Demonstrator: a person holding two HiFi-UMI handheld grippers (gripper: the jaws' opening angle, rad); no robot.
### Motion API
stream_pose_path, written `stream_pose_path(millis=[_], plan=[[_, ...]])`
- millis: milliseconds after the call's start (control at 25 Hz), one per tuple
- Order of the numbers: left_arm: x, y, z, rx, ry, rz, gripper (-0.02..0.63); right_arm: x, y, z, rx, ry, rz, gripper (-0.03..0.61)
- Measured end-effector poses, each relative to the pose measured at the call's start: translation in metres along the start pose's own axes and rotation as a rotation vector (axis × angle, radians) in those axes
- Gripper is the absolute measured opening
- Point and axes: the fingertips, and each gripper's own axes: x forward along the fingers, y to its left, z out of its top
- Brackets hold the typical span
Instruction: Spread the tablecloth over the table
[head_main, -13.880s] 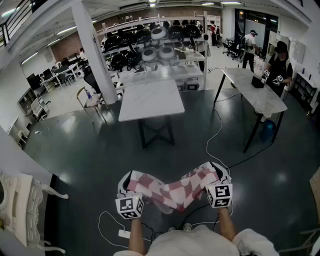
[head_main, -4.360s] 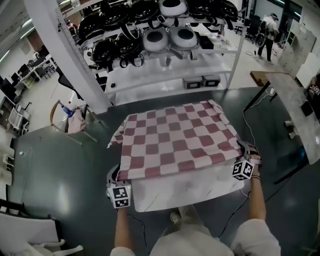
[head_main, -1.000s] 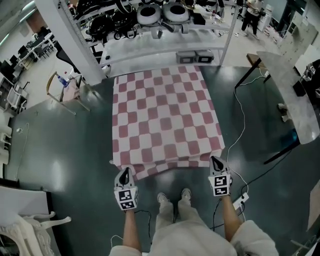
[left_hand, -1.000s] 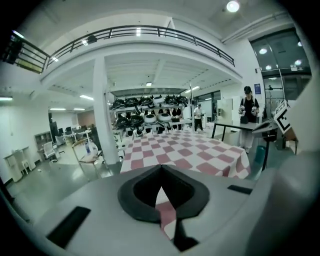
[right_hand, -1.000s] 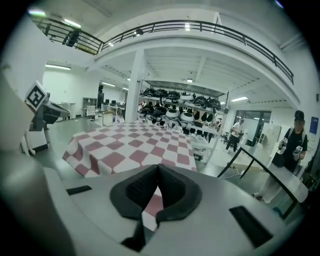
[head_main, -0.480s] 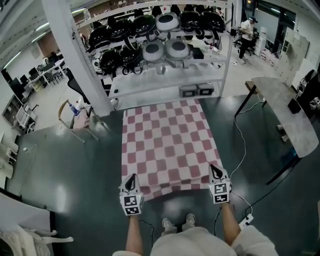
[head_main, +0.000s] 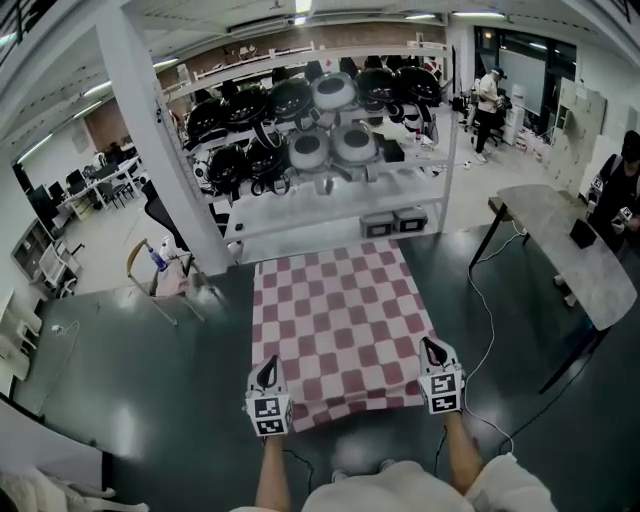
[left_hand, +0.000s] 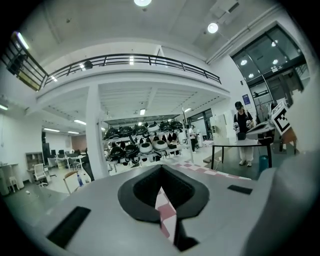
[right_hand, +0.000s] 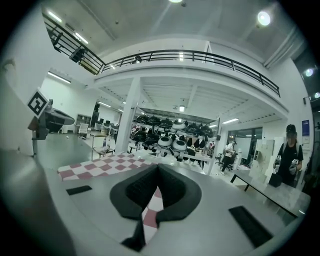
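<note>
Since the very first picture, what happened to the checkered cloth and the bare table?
The tablecloth started bunched up between the two grippers, far from the table. It was carried over and spread out flat, and now it hides the table completely. What stayed: the left gripper and the right gripper are still shut on the cloth's near corners, and the shelf of round gear stands behind.

The tablecloth (head_main: 340, 330), once bunched between my left gripper (head_main: 267, 364) and right gripper (head_main: 433, 347), now stretches flat ahead of both. Its near edge, pinched in each, has risen with my hands over the last second.
</note>
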Motion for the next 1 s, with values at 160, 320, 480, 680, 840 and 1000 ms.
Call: stream_pose_path(millis=[160,320,480,680,840,1000], plan=[[0.004,0.004,0.014,0.01,-0.02,0.002,0.026,0.003,-0.004,0.011,0.003,-0.023,-0.013,0.014],[0.01,0.005,0.022,0.014,-0.034,0.001,0.026,0.007,-0.002,0.019,-0.007,-0.034,-0.009,0.014],[0.015,0.005,0.025,0.016,-0.032,-0.001,0.026,0.013,0.001,0.022,-0.02,-0.035,0.004,0.014],[0.018,0.01,0.026,0.014,-0.041,0.008,0.026,0.018,0.003,0.025,-0.023,-0.037,0.011,0.014],[0.018,0.012,0.024,0.009,-0.032,0.013,0.026,0.021,0.006,0.03,-0.023,-0.04,0.015,0.014],[0.017,0.011,0.024,0.01,-0.033,0.015,0.026,0.022,0.008,0.028,-0.025,-0.034,0.022,0.014]])
